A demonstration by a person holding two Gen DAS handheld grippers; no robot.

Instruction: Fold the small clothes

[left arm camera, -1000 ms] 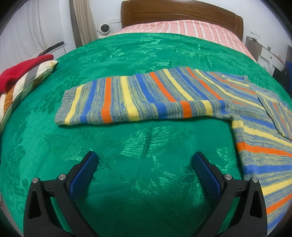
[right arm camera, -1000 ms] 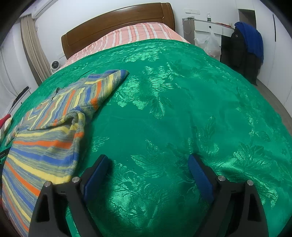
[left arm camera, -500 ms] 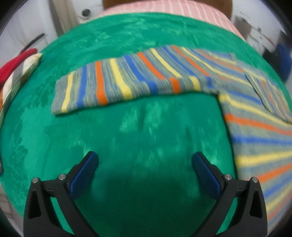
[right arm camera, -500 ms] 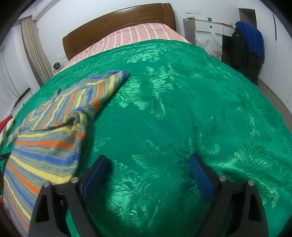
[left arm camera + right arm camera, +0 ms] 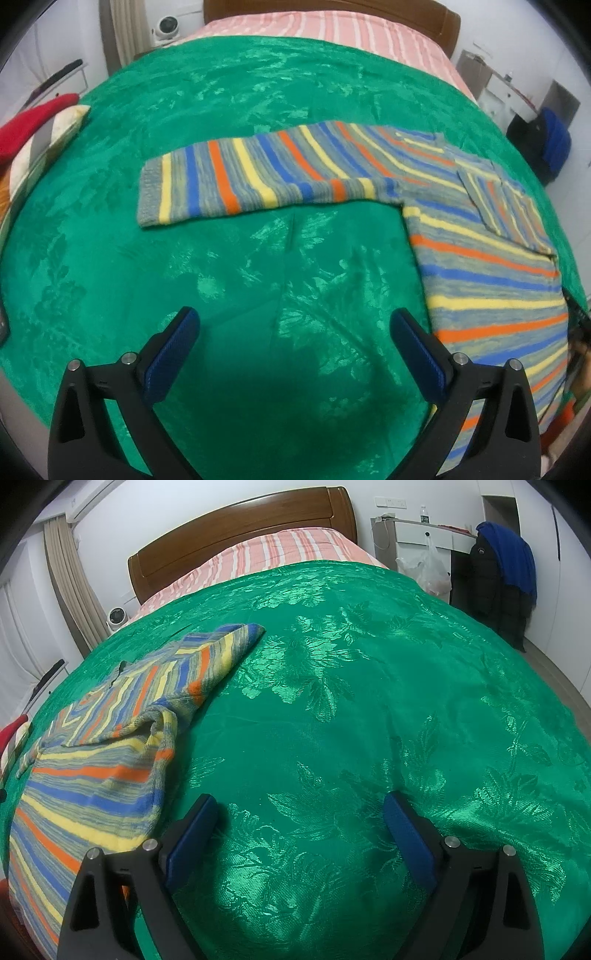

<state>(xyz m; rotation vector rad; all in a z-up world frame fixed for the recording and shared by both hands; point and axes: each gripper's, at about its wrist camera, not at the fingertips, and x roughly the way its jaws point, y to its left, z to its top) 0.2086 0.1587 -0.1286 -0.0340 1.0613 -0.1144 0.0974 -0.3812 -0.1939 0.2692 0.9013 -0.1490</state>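
While both grippers hang above the bed with nothing between their fingers, the striped sweater (image 5: pixel 476 236) lies flat on the green bedspread (image 5: pixel 258 277). Seen from the left wrist, the left gripper (image 5: pixel 295 328) has its jaws spread wide over bare green cloth, its blue pads (image 5: pixel 173 350) clear of the knit. One sleeve (image 5: pixel 258 177) stretches out straight to the left across the bedspread, its grey cuff at the far end, well ahead of the gripper. The sweater's body runs down the right side of that view, just beside the right-hand finger. The other sleeve (image 5: pixel 506 203) is folded in over the chest.

From the right wrist, the right gripper (image 5: pixel 301 812) also has its jaws wide apart, holding nothing, over the patterned green cloth. The sweater (image 5: pixel 92 775) lies to the left of it, its hem edge near the left-hand finger; whether they touch I cannot tell. The folded sleeve (image 5: pixel 199 664) points up toward the head of the bed, and the cloth bunches into a small ridge at the armpit.

At the head of the bed, a pink striped sheet (image 5: pixel 280 550) shows beyond the bedspread, below a wooden headboard (image 5: pixel 240 531). A red cloth (image 5: pixel 26 129) sits on a pillow at the left edge of the bed. A blue garment (image 5: pixel 513 565) hangs by the wall on the right.
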